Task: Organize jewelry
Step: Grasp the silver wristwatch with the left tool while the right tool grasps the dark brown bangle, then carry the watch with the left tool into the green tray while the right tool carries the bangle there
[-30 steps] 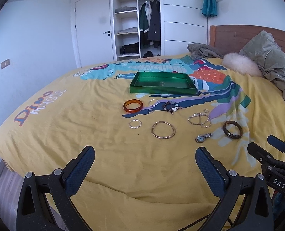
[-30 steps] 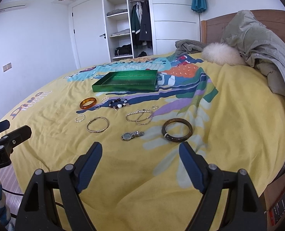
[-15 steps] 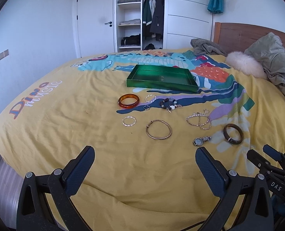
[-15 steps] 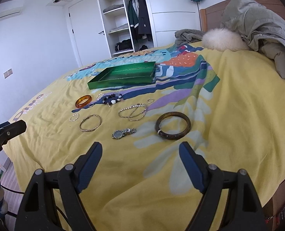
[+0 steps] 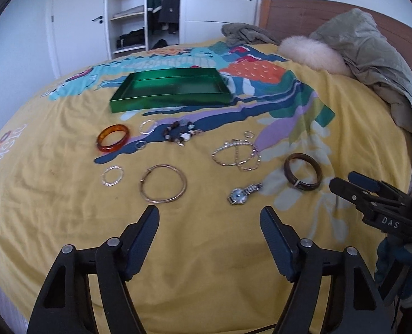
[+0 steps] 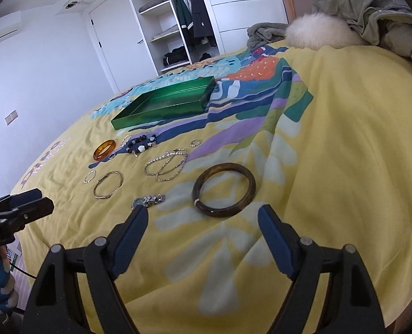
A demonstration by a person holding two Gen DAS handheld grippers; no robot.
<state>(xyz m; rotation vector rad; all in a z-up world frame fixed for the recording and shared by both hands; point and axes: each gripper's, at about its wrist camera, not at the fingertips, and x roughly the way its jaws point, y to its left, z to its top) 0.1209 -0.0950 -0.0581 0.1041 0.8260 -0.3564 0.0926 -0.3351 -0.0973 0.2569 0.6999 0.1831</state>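
Observation:
A green tray lies empty on the yellow bedspread; it also shows in the right wrist view. In front of it lie an amber bangle, a bead bracelet, silver chains, a thin gold bangle, a small twisted ring, a wristwatch and a dark brown bangle. My left gripper is open and empty, just short of the gold bangle and watch. My right gripper is open and empty, right before the brown bangle and watch.
A khaki jacket, a fluffy cream cushion and a grey garment lie at the bed's head by the wooden headboard. An open wardrobe and door stand behind. The bed edge drops off to the left.
Both grippers have moved forward and lower toward the jewelry, which now looms larger. The right gripper has closed in on the brown bangle. No piece has moved.

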